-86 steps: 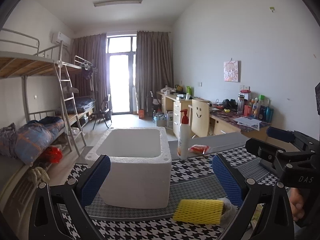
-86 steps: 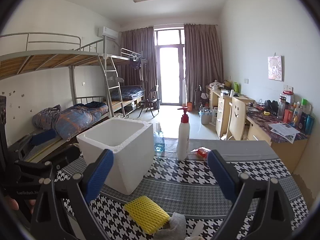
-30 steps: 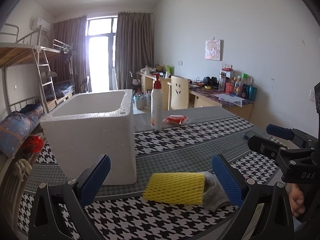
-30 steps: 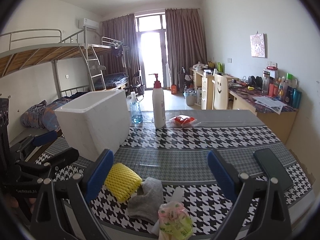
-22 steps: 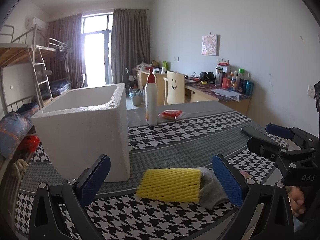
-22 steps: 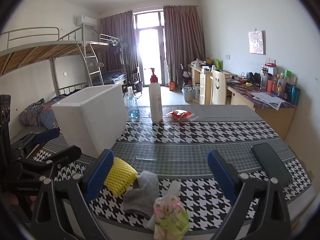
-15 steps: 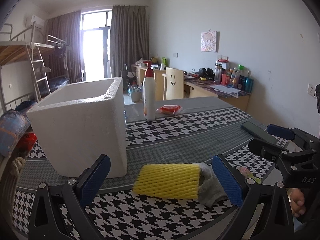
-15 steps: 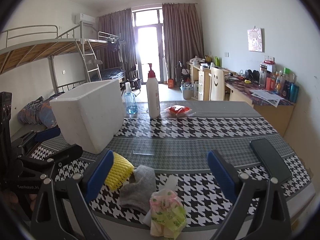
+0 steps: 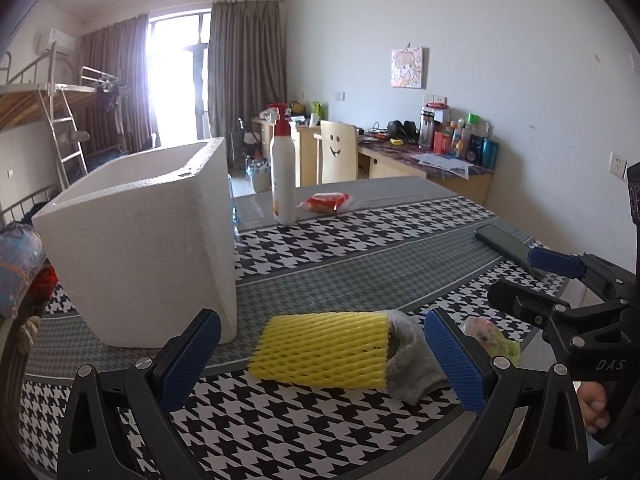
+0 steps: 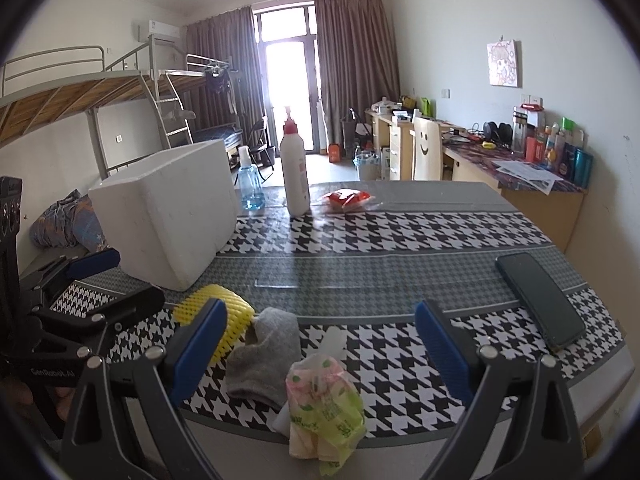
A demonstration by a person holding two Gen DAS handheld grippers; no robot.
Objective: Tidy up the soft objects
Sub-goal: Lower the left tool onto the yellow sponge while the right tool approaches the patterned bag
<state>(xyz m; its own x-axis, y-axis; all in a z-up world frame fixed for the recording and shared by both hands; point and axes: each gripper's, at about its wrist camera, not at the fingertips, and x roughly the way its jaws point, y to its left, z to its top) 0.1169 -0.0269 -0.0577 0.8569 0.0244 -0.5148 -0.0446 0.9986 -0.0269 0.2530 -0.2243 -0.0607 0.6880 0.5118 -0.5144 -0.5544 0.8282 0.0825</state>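
A yellow foam net sleeve (image 9: pixel 324 349) lies on the houndstooth tablecloth, with a grey sock (image 9: pixel 412 360) against its right end. They also show in the right wrist view as the sleeve (image 10: pixel 224 314) and the sock (image 10: pixel 264 354). A pink and green plastic packet (image 10: pixel 324 408) lies at the table's near edge. A white foam box (image 9: pixel 136 240) stands left of them, open at the top. My left gripper (image 9: pixel 320 356) is open and empty, level with the sleeve. My right gripper (image 10: pixel 320 352) is open and empty, above the sock and packet.
A tall white pump bottle (image 9: pixel 283 176) and a red snack packet (image 9: pixel 328 202) stand farther back. A blue spray bottle (image 10: pixel 250 184) is behind the box. A black phone (image 10: pixel 540 300) lies at the right. The table's near edge (image 10: pixel 440 432) is just under the packet.
Both grippers have come lower and closer to the table, so the sleeve, sock and packet look larger. Nothing on the table has moved.
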